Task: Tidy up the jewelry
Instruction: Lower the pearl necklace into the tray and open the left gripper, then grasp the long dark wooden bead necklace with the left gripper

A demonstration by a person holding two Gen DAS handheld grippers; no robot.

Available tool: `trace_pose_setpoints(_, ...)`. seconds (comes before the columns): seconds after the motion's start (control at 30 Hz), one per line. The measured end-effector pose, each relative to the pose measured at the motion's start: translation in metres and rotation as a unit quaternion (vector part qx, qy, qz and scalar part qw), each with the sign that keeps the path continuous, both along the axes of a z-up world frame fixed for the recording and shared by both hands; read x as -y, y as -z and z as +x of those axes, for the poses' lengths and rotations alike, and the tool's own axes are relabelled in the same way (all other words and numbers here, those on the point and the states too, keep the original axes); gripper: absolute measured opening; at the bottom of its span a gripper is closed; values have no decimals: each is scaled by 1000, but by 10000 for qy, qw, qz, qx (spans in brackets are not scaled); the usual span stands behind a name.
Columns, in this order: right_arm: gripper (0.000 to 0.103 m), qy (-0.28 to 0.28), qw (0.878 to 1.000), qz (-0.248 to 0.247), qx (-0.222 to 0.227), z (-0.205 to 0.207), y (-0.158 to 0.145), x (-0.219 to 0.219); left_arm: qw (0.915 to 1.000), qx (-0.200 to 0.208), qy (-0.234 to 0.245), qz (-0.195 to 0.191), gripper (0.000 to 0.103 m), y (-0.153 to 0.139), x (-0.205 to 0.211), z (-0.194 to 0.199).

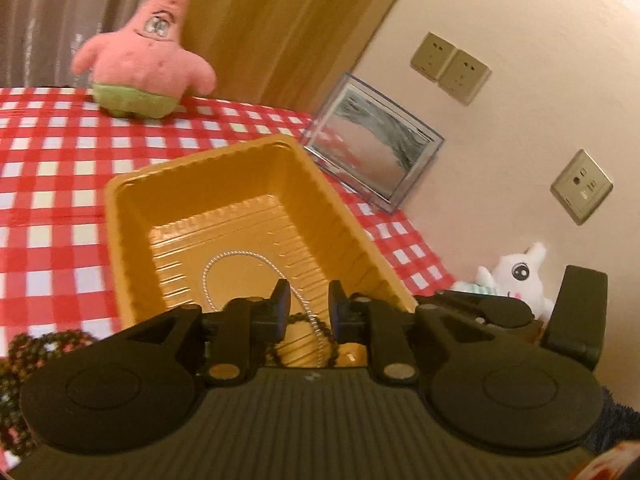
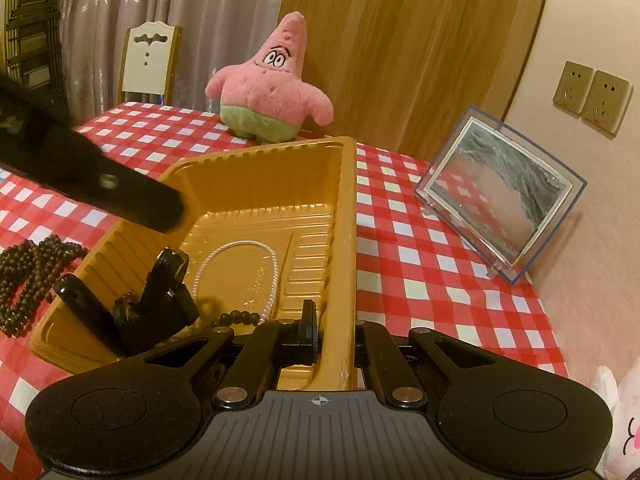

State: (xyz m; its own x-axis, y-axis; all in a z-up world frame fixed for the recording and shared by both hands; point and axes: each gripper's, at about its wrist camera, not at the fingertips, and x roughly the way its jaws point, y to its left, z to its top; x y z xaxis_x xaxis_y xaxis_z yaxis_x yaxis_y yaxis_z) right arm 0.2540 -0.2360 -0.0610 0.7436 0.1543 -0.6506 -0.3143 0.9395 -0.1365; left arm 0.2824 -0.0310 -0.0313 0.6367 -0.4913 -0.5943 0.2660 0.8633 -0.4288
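Inside the gold tray (image 1: 132, 216), left tongs (image 1: 309, 300) parted above a dark bead string (image 1: 298, 317); right tongs (image 2: 334, 332) pinching its wall

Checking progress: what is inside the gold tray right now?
Inside the gold tray: a silver chain on the floor, a dark bead bracelet near the front, and the left hand-held gripper. The front strip is hidden by gripper bodies.

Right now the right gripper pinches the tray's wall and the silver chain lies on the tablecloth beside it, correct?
No: the silver chain lies inside the tray, on its floor, as the right wrist view shows. The right gripper does pinch the tray's wall.
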Motion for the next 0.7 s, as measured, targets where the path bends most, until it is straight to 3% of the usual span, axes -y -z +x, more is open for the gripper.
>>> trace_pose_setpoints(0.17, 3, 11, 10000, 2, 6, 0, 1, 0, 9977, 154, -550, 352, 16, -8, -35, -20)
trace_pose_setpoints(0.3, 3, 2, 10000, -8, 27, 1, 0, -1, 9902, 184, -1125, 813, 16, -10, -72, -37)
trace_pose_setpoints(0.53, 3, -6, 10000, -26, 44, 2, 0, -1, 9714, -139, -2008, 1261, 16, 0, -132, -75)
trace_pose_setpoints(0.7, 3, -7, 9999, -74, 94, 1, -3, -2, 9657, -386, -2150, 1407, 16, 12, -143, -100)
